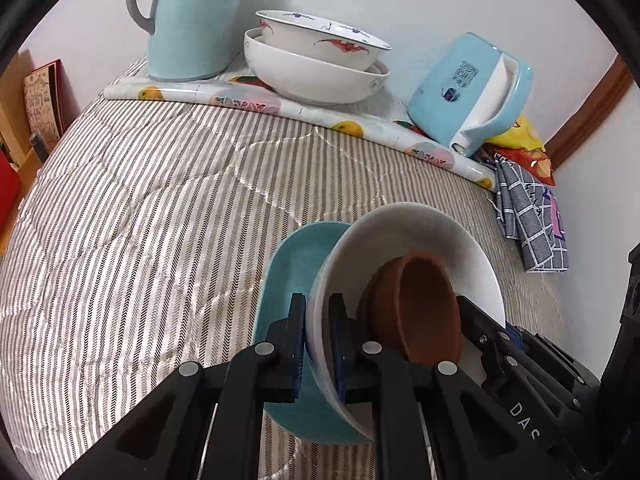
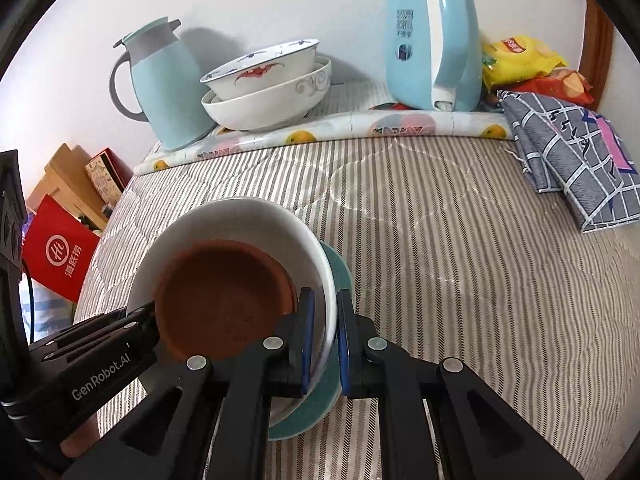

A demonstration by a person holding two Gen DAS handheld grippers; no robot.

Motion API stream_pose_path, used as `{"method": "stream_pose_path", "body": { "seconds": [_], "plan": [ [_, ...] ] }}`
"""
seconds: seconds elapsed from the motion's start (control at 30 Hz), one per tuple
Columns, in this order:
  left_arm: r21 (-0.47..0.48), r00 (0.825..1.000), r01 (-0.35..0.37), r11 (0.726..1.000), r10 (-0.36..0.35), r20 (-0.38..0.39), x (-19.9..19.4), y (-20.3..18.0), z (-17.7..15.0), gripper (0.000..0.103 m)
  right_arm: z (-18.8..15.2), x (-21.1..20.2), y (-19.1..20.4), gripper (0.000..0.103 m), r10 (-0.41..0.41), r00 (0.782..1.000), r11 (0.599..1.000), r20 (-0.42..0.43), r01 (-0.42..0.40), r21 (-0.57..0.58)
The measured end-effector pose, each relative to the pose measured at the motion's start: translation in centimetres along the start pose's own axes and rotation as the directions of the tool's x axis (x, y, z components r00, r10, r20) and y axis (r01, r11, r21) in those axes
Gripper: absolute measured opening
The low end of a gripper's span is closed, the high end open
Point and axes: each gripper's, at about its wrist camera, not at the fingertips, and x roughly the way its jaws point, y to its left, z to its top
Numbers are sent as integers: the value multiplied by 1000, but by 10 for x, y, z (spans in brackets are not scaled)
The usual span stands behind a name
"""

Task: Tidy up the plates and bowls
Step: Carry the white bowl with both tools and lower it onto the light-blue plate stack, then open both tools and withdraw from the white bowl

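Note:
A white bowl [image 1: 416, 236] [image 2: 244, 220] holds a brown clay dish [image 1: 420, 304] [image 2: 220, 292] and sits on a teal plate [image 1: 292, 264] [image 2: 338, 276] on the striped quilt. My left gripper [image 1: 318, 336] is shut on the white bowl's left rim. My right gripper [image 2: 325, 336] is shut on its right rim. Each gripper shows in the other's view, the right one at the lower right [image 1: 500, 344] and the left one at the lower left [image 2: 120, 328]. Two stacked white bowls [image 1: 316, 60] [image 2: 268, 84] stand at the back.
A light blue jug [image 1: 192, 20] [image 2: 160, 84] and a light blue kettle [image 1: 468, 92] [image 2: 432, 40] stand on a fruit-print mat [image 1: 256, 100] [image 2: 360, 128] by the wall. A grey checked cloth [image 1: 528, 216] [image 2: 576, 160] and snack bags [image 2: 524, 60] lie at right.

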Motion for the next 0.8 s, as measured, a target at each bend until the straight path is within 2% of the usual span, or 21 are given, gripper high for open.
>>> {"method": "stream_pose_path", "body": {
  "seconds": [0.27, 0.8],
  "plan": [
    [-5, 1000, 3, 1000, -3, -16, 12, 7, 0, 12, -2, 15, 0, 10, 0, 1000, 1000, -21, 0, 1],
    [-29, 998, 41, 999, -42, -37, 16, 12, 3, 13, -3, 15, -7, 12, 34, 999, 999, -37, -33, 18]
  ]
}}
